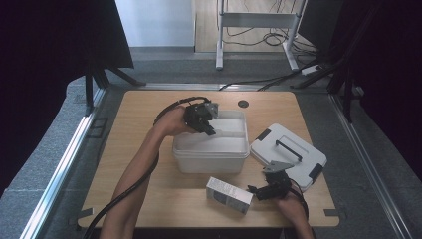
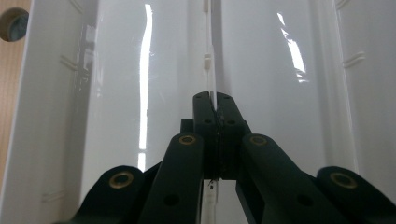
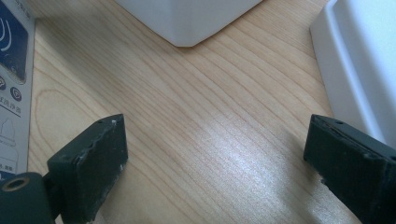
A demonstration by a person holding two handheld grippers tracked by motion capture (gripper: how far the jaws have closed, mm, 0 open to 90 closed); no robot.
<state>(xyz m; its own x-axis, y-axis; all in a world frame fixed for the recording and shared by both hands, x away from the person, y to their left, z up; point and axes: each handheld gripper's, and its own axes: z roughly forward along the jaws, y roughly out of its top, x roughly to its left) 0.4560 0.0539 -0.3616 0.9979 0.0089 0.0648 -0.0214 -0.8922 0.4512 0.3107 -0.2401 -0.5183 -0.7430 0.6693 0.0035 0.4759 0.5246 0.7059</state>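
Altogether one bin (image 1: 211,152), one lid (image 1: 287,155), one carton (image 1: 228,194)

Left forearm extends forward and inward, wrist bent. Left claw (image 1: 209,125) angled down, its jaws pressed together, pinching a thin edge between the tips. Right hand (image 1: 291,206) low at the near side. Right claw (image 1: 255,189) points left, jaws spread wide, nothing held.

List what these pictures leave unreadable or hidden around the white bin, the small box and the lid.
- Bin floor: in the high view, the left tongs and hand cover part of it.
- Thin divider gripped by the left tongs: its lower part is hidden behind the jaws in the left gripper view.
- Small box: print too small in the high view, cut off by the right gripper view's left edge.
- Lid: near corner hidden by the right tongs.
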